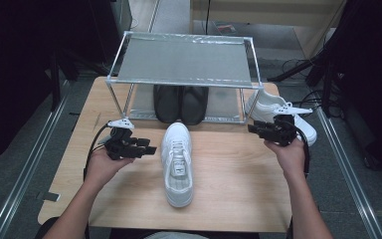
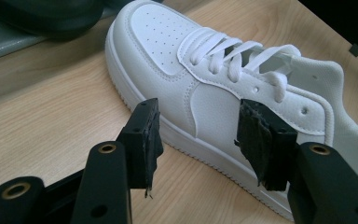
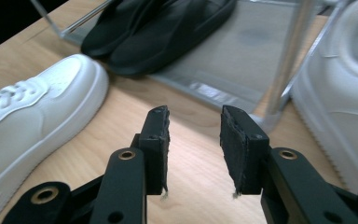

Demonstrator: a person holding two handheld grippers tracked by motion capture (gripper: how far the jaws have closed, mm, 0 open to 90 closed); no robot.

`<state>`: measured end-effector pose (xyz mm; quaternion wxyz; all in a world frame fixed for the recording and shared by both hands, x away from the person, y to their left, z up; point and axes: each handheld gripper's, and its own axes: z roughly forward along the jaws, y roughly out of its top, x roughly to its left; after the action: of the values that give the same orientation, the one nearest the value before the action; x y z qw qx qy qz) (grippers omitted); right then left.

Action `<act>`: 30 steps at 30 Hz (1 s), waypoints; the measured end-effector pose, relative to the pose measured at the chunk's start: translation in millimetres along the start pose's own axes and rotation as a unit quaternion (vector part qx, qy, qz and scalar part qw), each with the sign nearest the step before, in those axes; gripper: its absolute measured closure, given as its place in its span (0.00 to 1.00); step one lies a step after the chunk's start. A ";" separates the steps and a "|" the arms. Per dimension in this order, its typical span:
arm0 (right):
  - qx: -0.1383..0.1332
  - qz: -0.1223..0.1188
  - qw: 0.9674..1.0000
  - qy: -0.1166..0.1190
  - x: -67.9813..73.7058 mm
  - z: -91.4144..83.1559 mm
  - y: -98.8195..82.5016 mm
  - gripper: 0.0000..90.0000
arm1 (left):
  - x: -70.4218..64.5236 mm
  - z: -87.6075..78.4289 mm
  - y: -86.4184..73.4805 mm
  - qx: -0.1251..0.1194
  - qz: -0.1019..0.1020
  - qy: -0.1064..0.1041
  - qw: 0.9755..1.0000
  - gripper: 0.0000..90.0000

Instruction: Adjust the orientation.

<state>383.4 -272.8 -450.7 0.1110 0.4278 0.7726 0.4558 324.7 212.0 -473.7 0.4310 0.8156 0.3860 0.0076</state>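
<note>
A white sneaker (image 1: 178, 164) lies in the middle of the wooden table (image 1: 234, 184), toe toward the rack. My left gripper (image 1: 151, 147) hovers just left of it, jaws open and pointing at its side; in the left gripper view the sneaker (image 2: 168, 46) sits just beyond my open gripper (image 2: 198, 112), untouched. A second white sneaker (image 1: 266, 105) stands at the rack's right end. My right gripper (image 1: 251, 128) is in front of it, open and empty. The right gripper view shows my gripper (image 3: 195, 112) aimed at bare table between the two sneakers (image 3: 32, 112) (image 3: 345, 93).
A metal shoe rack (image 1: 184, 59) stands at the back of the table, with a pair of black shoes (image 1: 180, 103) on its lower shelf. Its right front post (image 3: 291, 60) stands close ahead of my right gripper. Dark floor and cables surround the table.
</note>
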 end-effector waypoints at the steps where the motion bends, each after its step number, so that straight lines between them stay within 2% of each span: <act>1: 0.001 0.003 1.000 -0.005 -4.5 -0.4 1.2 0.71 | -1.0 0.3 0.0 0.000 0.001 -0.002 1.000 0.55; 11: 0.012 0.008 0.999 -0.052 -41.1 0.1 9.9 0.70 | -7.1 3.6 0.7 0.005 0.018 -0.008 1.000 0.54; 19: 0.008 0.028 0.995 -0.097 -71.0 1.9 20.7 0.70 | -11.5 1.2 1.5 -0.004 0.024 -0.006 1.000 0.54; 23: 0.006 0.039 0.994 -0.105 -79.4 3.9 25.8 0.69 | -13.2 0.9 1.2 -0.005 0.030 -0.003 1.000 0.54; 26: -0.013 0.045 0.993 -0.112 -84.5 3.0 27.8 0.68 | -14.1 2.4 0.8 0.002 0.033 0.002 0.999 0.54; 27: -0.011 0.051 0.993 -0.110 -87.2 1.9 29.2 0.68 | -14.5 2.8 0.7 0.003 0.034 0.002 0.999 0.54; 29: -0.009 0.045 0.991 -0.129 -90.2 -1.9 32.5 0.69 | -15.1 3.7 0.8 0.006 0.038 0.003 0.999 0.54; 30: -0.014 0.050 0.989 -0.136 -92.0 -4.0 33.7 0.68 | -15.5 4.1 0.7 0.007 0.038 0.003 0.999 0.54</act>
<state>456.0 -338.0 -441.6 0.1978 0.5222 0.7215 0.4094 315.7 199.1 -470.8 0.4236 0.8325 0.3564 0.0239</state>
